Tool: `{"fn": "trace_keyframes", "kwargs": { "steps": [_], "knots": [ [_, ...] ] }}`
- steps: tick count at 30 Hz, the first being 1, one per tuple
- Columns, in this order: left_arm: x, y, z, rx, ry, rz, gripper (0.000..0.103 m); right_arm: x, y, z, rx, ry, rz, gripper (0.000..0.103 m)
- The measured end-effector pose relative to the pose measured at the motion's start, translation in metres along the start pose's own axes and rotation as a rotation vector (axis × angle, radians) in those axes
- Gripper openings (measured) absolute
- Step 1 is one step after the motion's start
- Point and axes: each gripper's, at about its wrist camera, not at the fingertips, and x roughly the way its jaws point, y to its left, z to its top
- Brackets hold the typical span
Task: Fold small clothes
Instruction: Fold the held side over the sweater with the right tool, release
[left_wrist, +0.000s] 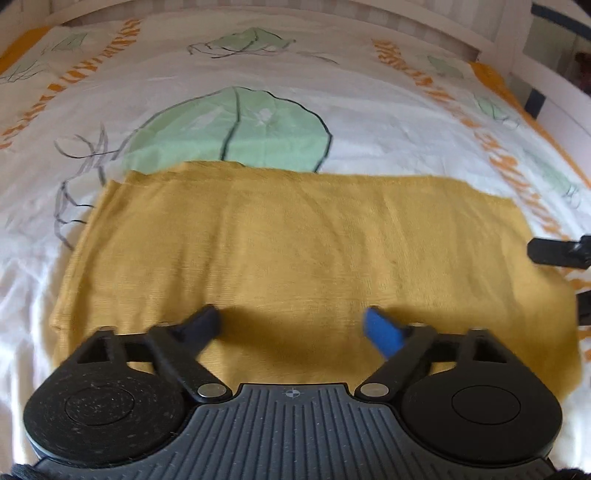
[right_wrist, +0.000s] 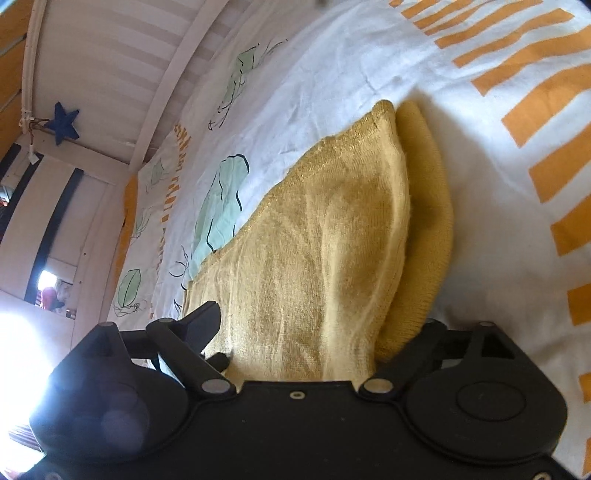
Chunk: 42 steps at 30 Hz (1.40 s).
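yellow garment (left_wrist: 295, 251) flat on bedsheet (left_wrist: 332, 107), seemingly part-folded | left gripper (left_wrist: 291, 325) jaws apart above near edge, holding nothing | right gripper (right_wrist: 295, 332) at right end, jaws' grip unclear

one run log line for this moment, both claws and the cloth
left claw: open, over cloth | right claw: open, cloth edge between fingers | yellow cloth: flat on bedsheet
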Motion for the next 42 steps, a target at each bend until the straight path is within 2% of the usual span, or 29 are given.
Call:
{"fn": "trace_keyframes", "kwargs": {
  "steps": [5, 8, 10, 11, 13, 15, 17, 21, 25, 29, 33, 38, 42],
  "knots": [
    [-0.038, 0.040, 0.001, -0.050, 0.014, 0.012, 0.077, -0.004, 0.002, -0.002, -0.024, -0.045, -0.023, 0.087],
    [-0.057, 0.065, 0.002, -0.049, 0.000, 0.037, 0.077, -0.006, 0.008, -0.004, -0.070, -0.075, -0.091, 0.063],
    [-0.065, 0.079, 0.002, -0.033, -0.027, 0.057, 0.077, -0.007, 0.014, -0.006, -0.109, -0.099, -0.159, 0.038],
    [-0.066, 0.085, 0.003, -0.024, -0.044, 0.066, 0.077, -0.006, 0.016, -0.008, -0.121, -0.112, -0.186, 0.031],
    [-0.064, 0.096, 0.003, -0.040, -0.059, 0.079, 0.077, -0.008, 0.019, -0.010, -0.134, -0.134, -0.213, 0.030],
    [-0.058, 0.104, 0.010, -0.067, -0.031, 0.037, 0.077, -0.009, 0.027, -0.013, -0.161, -0.155, -0.253, 0.029],
    [-0.055, 0.107, 0.021, -0.069, -0.042, 0.006, 0.077, -0.008, 0.039, -0.016, -0.194, -0.167, -0.290, 0.027],
    [-0.055, 0.110, 0.034, -0.053, -0.077, 0.045, 0.077, -0.006, 0.074, -0.017, -0.246, -0.186, -0.345, 0.026],
    [-0.060, 0.132, 0.033, -0.123, -0.062, 0.067, 0.077, 0.011, 0.123, -0.013, -0.349, -0.148, -0.367, 0.026],
    [-0.064, 0.155, 0.039, -0.205, -0.058, 0.048, 0.077, 0.043, 0.173, -0.019, -0.450, -0.092, -0.353, 0.026],
    [-0.067, 0.169, 0.043, -0.238, -0.061, 0.039, 0.077, 0.089, 0.212, -0.033, -0.517, -0.031, -0.316, 0.025],
    [-0.073, 0.188, 0.047, -0.284, -0.074, 0.059, 0.077, 0.150, 0.242, -0.062, -0.581, 0.058, -0.304, 0.025],
    [-0.077, 0.203, 0.048, -0.335, -0.080, 0.056, 0.077, 0.192, 0.248, -0.087, -0.611, 0.114, -0.317, 0.025]
  ]
}}
